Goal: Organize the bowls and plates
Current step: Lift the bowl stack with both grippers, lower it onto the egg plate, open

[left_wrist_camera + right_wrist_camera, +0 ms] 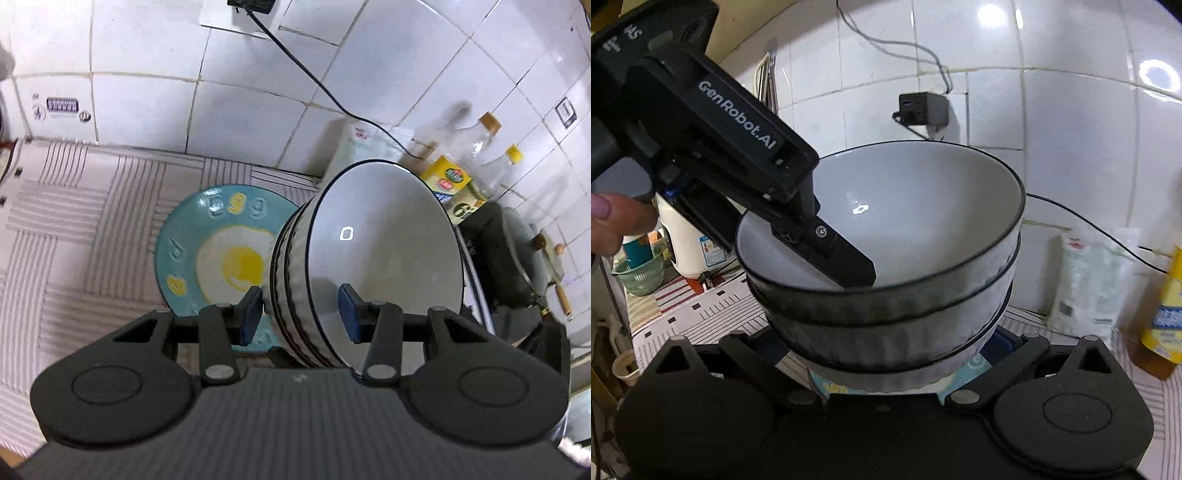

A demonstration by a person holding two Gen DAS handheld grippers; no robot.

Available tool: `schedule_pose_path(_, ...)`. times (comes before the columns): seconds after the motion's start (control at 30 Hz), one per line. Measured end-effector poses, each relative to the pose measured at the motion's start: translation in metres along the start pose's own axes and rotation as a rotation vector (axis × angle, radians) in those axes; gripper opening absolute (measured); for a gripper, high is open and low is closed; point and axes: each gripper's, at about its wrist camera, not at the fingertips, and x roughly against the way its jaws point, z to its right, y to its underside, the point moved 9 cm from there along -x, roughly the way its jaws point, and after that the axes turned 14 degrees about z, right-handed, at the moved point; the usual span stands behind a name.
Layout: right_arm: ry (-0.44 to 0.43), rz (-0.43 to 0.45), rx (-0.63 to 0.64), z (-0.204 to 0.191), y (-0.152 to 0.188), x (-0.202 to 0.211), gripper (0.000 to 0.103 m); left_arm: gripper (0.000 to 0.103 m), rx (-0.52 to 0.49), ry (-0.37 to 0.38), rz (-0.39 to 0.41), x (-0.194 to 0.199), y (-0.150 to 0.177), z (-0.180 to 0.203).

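The left gripper (301,314) is clamped on the stack of bowls (354,266). One blue pad (251,314) presses the ribbed outside and the other sits inside the top bowl, so the rims are pinched between them. From the right wrist view, the right gripper (886,350) sits low under the same stack, and its fingers are hidden behind the bowls. I cannot tell if it is squeezing them or only cupping them from below.

To do this step well, I think both hands should move together and keep the stack level. The three bowls are nested, and a pinch on one side could let them tip or slide apart. A slow, steady carry is safest, with the lower hand taking the weight.

The top bowl is empty and clean inside, with only a bright spot of light. The lower bowls are covered, so what is in them cannot be seen.

Just behind the stack lies the blue egg plate (218,251) on the striped cloth (81,221). It has nothing on it. The bowls look held just above it, though that is hard to judge.

Farther back stand bottles (480,147) against the tiled wall (240,110).
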Motion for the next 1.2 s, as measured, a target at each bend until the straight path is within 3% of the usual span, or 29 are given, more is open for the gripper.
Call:
schedule_pose_path(0.23,0.021,-0.04,-0.028,-0.002,0.02,-0.039,0.103,0.043,-0.039,-0.015,-0.067,-0.035,-0.009,-0.031)
schedule_pose_path(0.5,0.094,-0.083,-0.088,0.005,0.049,-0.069,0.103,0.045,-0.145,0.03,-0.116,-0.073,-0.004,-0.05)
schedule_pose_path(0.7,0.111,-0.14,-0.085,0.001,0.064,-0.075,0.103,0.046,-0.13,0.041,-0.196,-0.085,0.006,-0.063)
schedule_pose_path(1.2,0.127,-0.217,-0.097,0.004,0.064,-0.088,0.102,0.046,-0.103,0.02,-0.162,-0.088,0.007,-0.068)
